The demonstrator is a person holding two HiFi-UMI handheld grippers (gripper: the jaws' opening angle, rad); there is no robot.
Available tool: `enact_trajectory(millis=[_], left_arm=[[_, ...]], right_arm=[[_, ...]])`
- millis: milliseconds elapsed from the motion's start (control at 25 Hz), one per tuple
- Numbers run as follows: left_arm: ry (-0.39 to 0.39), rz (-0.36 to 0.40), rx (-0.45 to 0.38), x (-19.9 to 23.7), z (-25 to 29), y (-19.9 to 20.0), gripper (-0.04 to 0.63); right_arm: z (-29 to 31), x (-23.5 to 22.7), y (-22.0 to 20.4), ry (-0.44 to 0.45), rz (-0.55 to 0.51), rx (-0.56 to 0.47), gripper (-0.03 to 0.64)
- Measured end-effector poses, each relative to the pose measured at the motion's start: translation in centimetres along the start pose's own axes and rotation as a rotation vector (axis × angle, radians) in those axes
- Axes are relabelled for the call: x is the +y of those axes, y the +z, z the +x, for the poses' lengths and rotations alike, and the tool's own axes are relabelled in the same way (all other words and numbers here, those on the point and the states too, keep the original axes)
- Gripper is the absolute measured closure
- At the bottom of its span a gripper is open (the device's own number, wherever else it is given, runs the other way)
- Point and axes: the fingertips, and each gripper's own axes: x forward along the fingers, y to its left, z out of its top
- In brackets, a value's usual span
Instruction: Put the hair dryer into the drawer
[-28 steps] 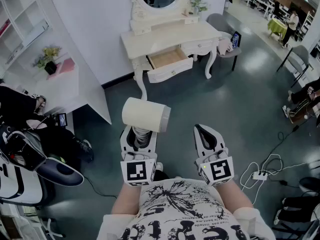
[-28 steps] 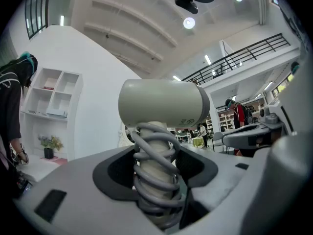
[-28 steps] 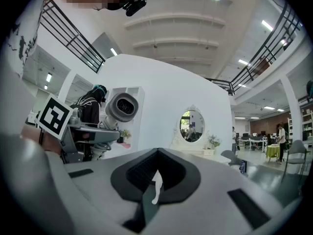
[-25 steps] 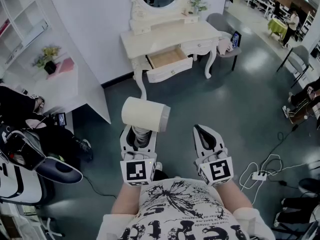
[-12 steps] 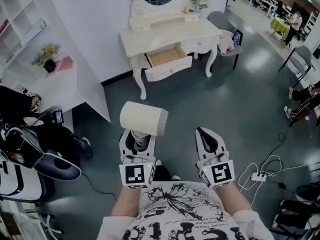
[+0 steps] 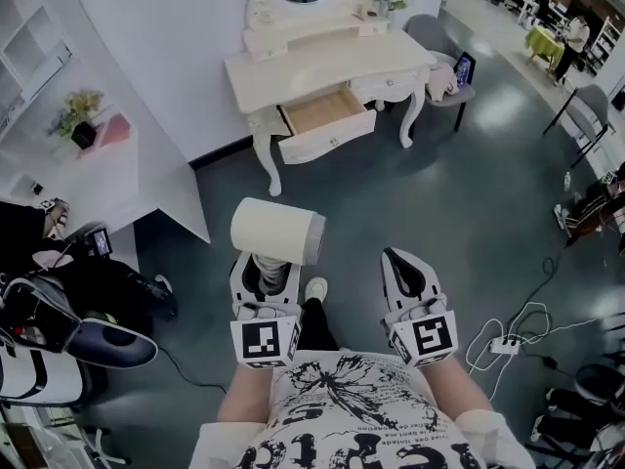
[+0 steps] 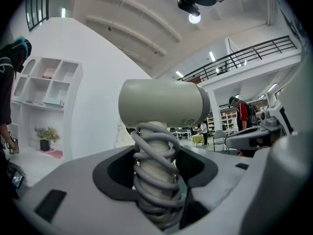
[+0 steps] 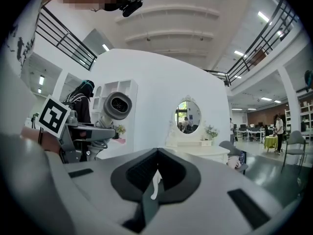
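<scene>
— Where is the hair dryer (image 6: 276, 230) sitting?
— The left claw (image 6: 265, 274) is clamping its handle (image 7: 154, 176), well apart from the open drawer (image 6: 320, 111).
— And the right claw (image 6: 403, 265)?
— Pressing together on nothing.

The grey two-jaw left gripper (image 6: 265, 270) points level and forward, its jaws clamped on the cord-wound handle of a cream hair dryer (image 6: 276, 231). The matching right gripper (image 6: 404, 268) is held parallel beside it, apart, with its jaws together and nothing between them.
</scene>
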Motion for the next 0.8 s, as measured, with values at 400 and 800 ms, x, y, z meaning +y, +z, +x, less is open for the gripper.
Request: enact_trajectory(millis=[400,800], left_arm=[[-0.057,-0.009,-0.021,7.7,14.4,0.5,0.341],[-0.092,-0.013,0.014,15.7,26.0,-0.1,0.341]], right_arm=[[14.5,-4.2,2.1,-0.062,-0.023,-0.004,0.600],[27.7,-7.2,3.6,-0.103,-0.019,0.015,0.600]])
